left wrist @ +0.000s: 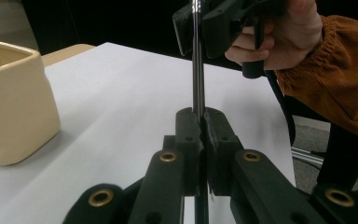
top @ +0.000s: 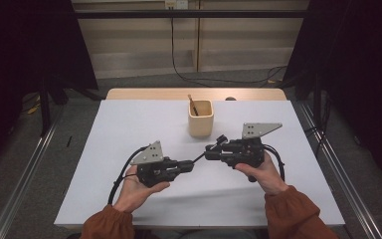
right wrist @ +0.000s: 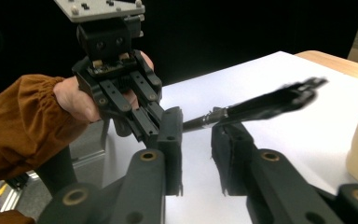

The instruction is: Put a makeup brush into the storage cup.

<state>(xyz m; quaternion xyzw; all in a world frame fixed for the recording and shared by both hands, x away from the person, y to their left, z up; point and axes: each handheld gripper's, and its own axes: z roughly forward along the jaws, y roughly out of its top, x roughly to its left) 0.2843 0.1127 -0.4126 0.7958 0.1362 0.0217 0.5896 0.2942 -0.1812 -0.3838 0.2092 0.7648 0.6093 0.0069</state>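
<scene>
Brush (right wrist: 261,105) clamped in left hand-held gripper (left wrist: 200,122); right gripper view shows right hand-held gripper (right wrist: 196,140) gapped around it.

No legible text, label, brand, number or sign anywhere

Matt cream ceramic cup (top: 200,119), glossy metal-ferruled black brush (right wrist: 242,110), smooth white table (top: 129,129).

blurred brush head (right wrist: 289,95), right gripper view
</scene>
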